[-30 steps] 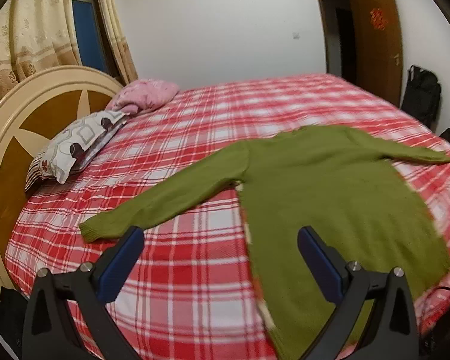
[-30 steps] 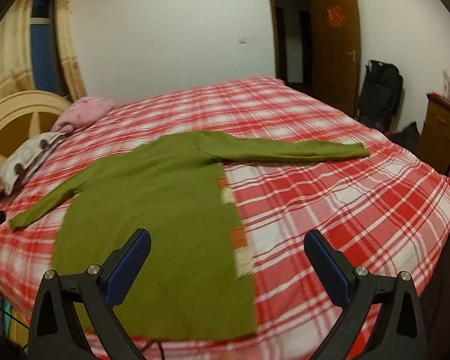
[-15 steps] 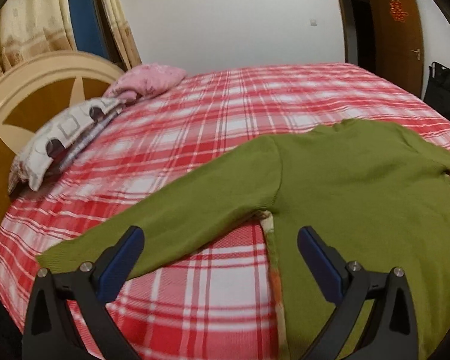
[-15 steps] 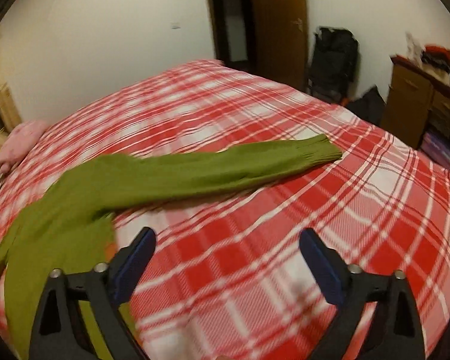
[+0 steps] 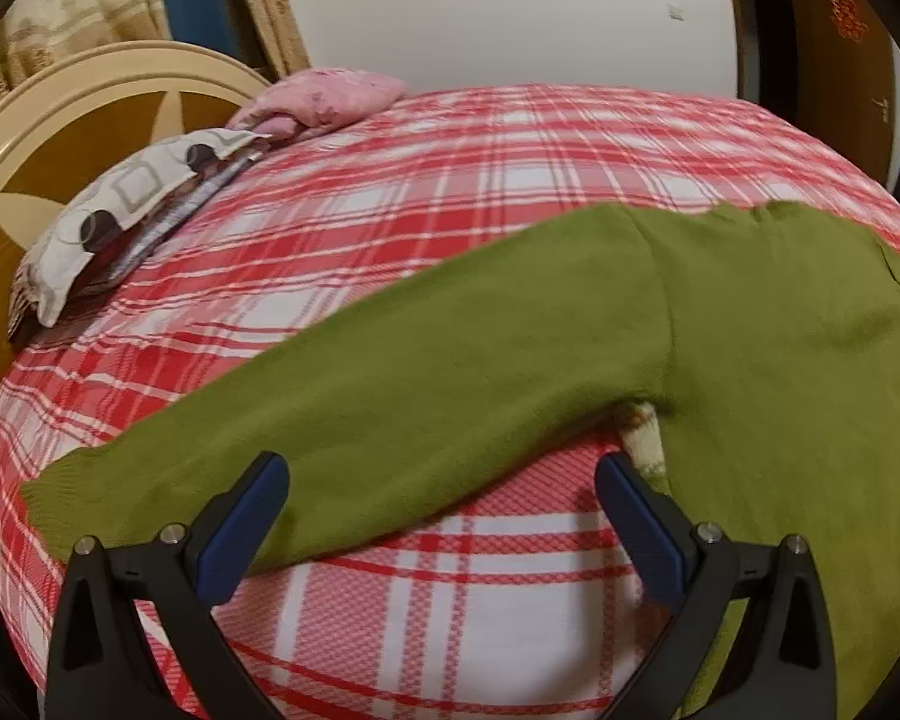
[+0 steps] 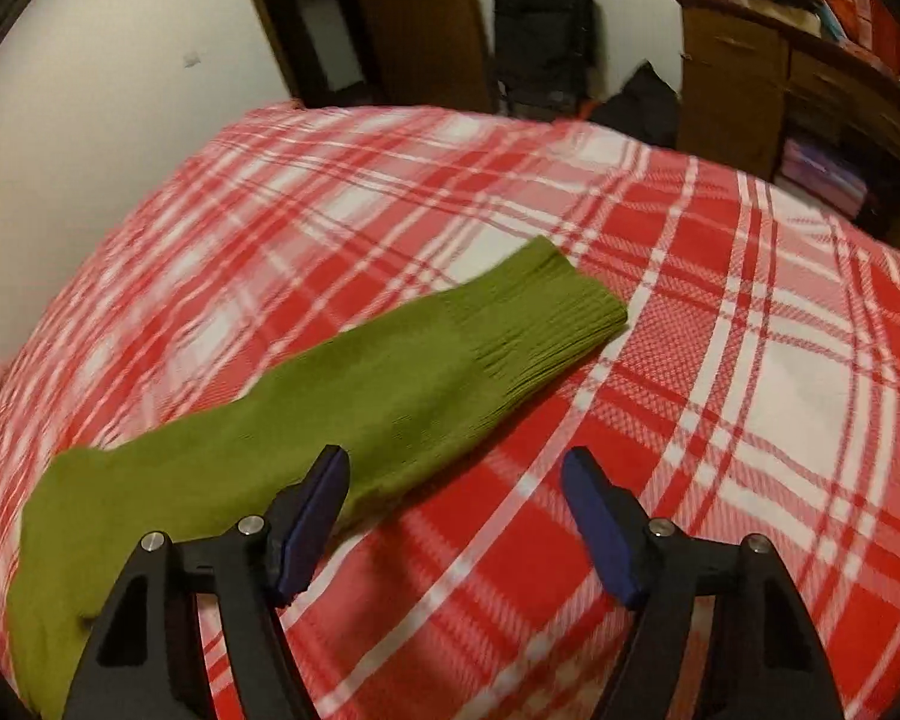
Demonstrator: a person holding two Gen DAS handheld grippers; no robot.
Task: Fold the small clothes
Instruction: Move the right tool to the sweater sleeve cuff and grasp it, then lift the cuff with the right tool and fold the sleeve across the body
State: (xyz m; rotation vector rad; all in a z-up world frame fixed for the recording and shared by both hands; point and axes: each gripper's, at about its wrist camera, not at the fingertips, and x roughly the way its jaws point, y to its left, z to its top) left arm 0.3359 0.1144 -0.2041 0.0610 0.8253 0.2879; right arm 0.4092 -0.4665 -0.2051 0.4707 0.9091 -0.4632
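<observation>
A green knit sweater (image 5: 750, 348) lies flat on the red plaid bed (image 5: 450, 180). Its left sleeve (image 5: 360, 420) stretches toward the headboard, cuff at the left. My left gripper (image 5: 441, 516) is open and empty, low over the sleeve's lower edge near the armpit. In the right wrist view the sweater's other sleeve (image 6: 342, 414) lies across the bed, its ribbed cuff (image 6: 546, 324) pointing right. My right gripper (image 6: 456, 510) is open and empty, just above the bed beside the sleeve's near edge.
A patterned pillow (image 5: 126, 210) and a pink pillow (image 5: 330, 96) lie by the round headboard (image 5: 48, 138). A wooden dresser (image 6: 780, 72), black bags (image 6: 540, 30) and a door (image 6: 420, 18) stand beyond the bed.
Both grippers have moved forward and down toward the sleeves. The left has closed in on the left sleeve, the right has swung right toward the other sleeve's cuff. Both stay open.
</observation>
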